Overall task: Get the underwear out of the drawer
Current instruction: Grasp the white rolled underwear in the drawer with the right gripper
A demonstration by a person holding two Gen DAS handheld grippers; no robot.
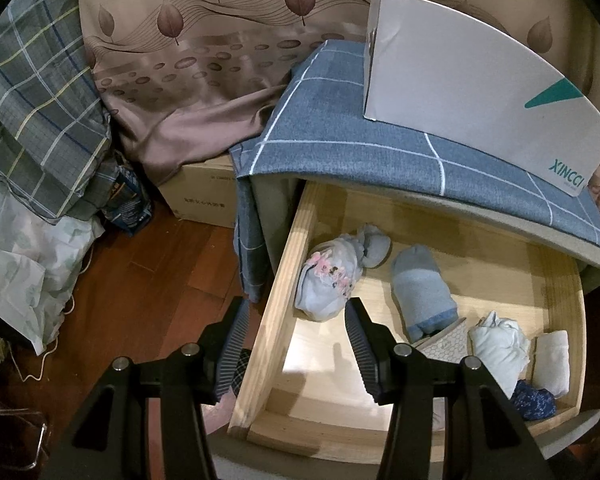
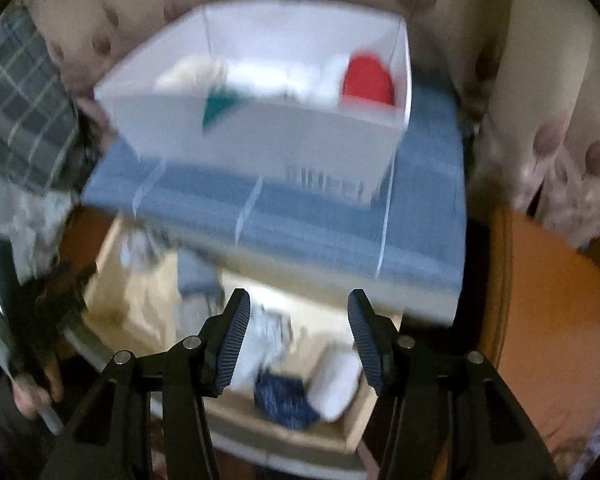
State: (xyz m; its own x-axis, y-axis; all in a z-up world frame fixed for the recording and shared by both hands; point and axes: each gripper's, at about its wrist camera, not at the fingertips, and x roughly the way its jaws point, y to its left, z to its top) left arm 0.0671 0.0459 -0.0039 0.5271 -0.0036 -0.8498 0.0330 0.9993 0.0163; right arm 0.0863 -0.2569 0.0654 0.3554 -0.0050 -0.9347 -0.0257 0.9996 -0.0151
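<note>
The wooden drawer (image 1: 284, 280) stands pulled out. Inside lie several rolled underwear pieces: a pale blue bundle with pink flowers (image 1: 330, 276), a blue roll (image 1: 420, 288), a white bundle (image 1: 498, 350), a cream fold (image 1: 552, 360) and a navy patterned piece (image 1: 534, 400). My left gripper (image 1: 296, 302) is open above the drawer's front left corner, one finger on each side of the side wall. The right wrist view is blurred. There my right gripper (image 2: 296, 300) is open and empty above the drawer's front right, over the navy piece (image 2: 284, 400) and a white fold (image 2: 336, 384).
A white box (image 1: 480, 92) stands on the blue checked cloth (image 1: 360, 132) over the cabinet; it holds a red item (image 2: 368, 80). A cardboard box (image 1: 204, 196), plaid bedding (image 1: 36, 100) and wood floor (image 1: 148, 280) lie left. An orange surface (image 2: 548, 320) is right.
</note>
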